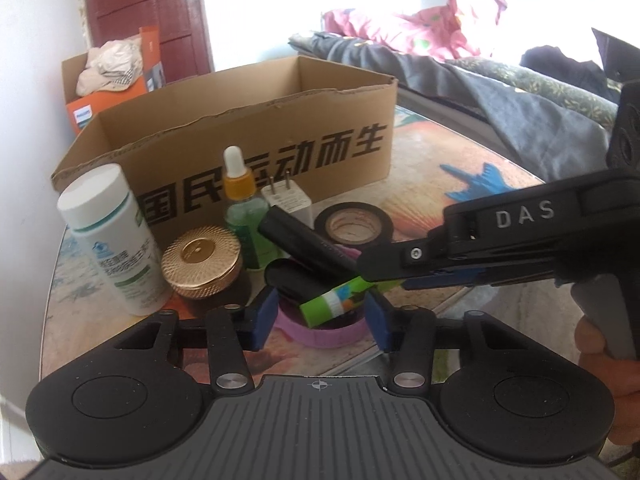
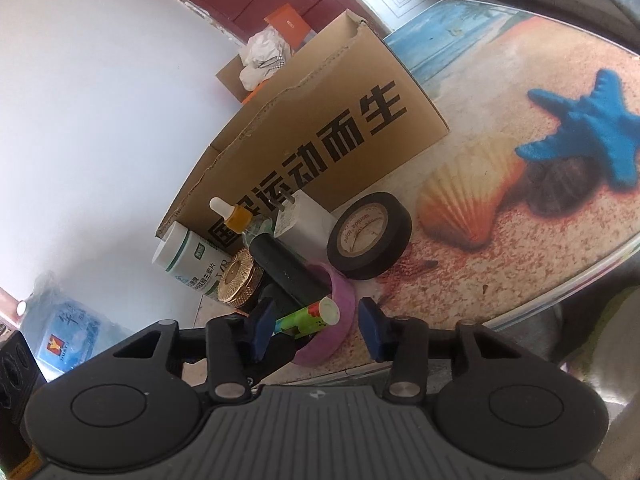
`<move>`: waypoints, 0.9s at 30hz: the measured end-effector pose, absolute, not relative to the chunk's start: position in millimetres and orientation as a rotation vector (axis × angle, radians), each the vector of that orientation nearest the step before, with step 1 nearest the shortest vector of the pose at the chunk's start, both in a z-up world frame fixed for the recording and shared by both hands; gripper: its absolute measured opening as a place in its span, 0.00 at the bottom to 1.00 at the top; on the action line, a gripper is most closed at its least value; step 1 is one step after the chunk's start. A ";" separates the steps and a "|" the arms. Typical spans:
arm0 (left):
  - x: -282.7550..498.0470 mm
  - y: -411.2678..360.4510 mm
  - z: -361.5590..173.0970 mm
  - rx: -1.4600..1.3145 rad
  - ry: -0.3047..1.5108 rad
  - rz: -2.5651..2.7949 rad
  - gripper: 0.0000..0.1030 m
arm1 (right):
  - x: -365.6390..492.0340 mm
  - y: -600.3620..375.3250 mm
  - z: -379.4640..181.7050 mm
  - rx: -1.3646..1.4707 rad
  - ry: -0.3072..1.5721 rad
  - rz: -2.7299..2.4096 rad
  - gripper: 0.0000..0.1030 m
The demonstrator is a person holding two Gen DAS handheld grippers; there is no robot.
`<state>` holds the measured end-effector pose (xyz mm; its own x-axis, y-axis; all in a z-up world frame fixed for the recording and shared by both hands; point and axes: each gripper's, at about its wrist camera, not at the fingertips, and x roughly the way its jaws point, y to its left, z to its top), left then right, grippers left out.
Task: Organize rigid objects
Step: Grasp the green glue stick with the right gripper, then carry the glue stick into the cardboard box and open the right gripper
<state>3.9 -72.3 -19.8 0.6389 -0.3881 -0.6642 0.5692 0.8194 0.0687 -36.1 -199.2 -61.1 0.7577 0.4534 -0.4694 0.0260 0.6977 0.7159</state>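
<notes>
- Left wrist view: the left gripper [image 1: 320, 312] stands open, its blue-padded fingers [image 1: 264, 316] on either side of a shallow purple plastic bowl [image 1: 332, 334] at the near edge of the seashell-printed tabletop [image 1: 460, 168].
- Across the bowl lie a green glue stick with a white band [image 1: 336, 304] and two black cylindrical tubes [image 1: 304, 240], one stacked slantwise over the other.
- The right gripper [image 1: 384, 276] reaches in from the right, marked "DAS"; its black upper finger lies over the glue stick's far end, but whether it grips the stick cannot be told here.
- Behind the bowl stand a white pill bottle with a green label [image 1: 112, 236], a gold ribbed-lid jar [image 1: 202, 262], a green dropper bottle with an orange collar [image 1: 242, 204] and a white plug adapter [image 1: 286, 200].
- A roll of black electrical tape [image 1: 354, 224] lies flat just beside the adapter; an open brown cardboard box with black Chinese lettering [image 1: 248, 128] sits behind them all.
- Right wrist view: the right gripper [image 2: 316, 330] shows its blue pads [image 2: 370, 332] spread apart, the glue stick [image 2: 308, 318] touching the left pad with a gap to the right one.
- The purple bowl [image 2: 340, 308] sits between the fingers, a black tube [image 2: 288, 268] resting on its rim.
- The tape roll [image 2: 370, 236] lies near the bowl, by a blue starfish print [image 2: 588, 124]; the box [image 2: 320, 128] stands behind the bottles.
</notes>
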 end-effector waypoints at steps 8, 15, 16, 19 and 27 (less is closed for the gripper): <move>3.8 -81.0 -21.9 0.352 0.660 -0.569 0.34 | -38.0 -201.9 -50.8 0.773 0.638 0.287 0.27; 8.7 -86.4 -22.8 0.372 0.649 -0.594 0.24 | -23.6 -190.1 -44.3 0.727 0.642 0.332 0.25; 9.3 -87.5 -23.6 0.379 0.644 -0.590 0.20 | -20.6 -188.0 -44.6 0.718 0.648 0.331 0.25; 11.2 -89.0 -24.6 0.389 0.633 -0.586 0.15 | -13.2 -184.2 -45.1 0.701 0.671 0.321 0.25; 14.6 -87.5 -24.8 0.358 0.620 -0.593 0.14 | -0.9 -181.0 -41.6 0.674 0.711 0.296 0.19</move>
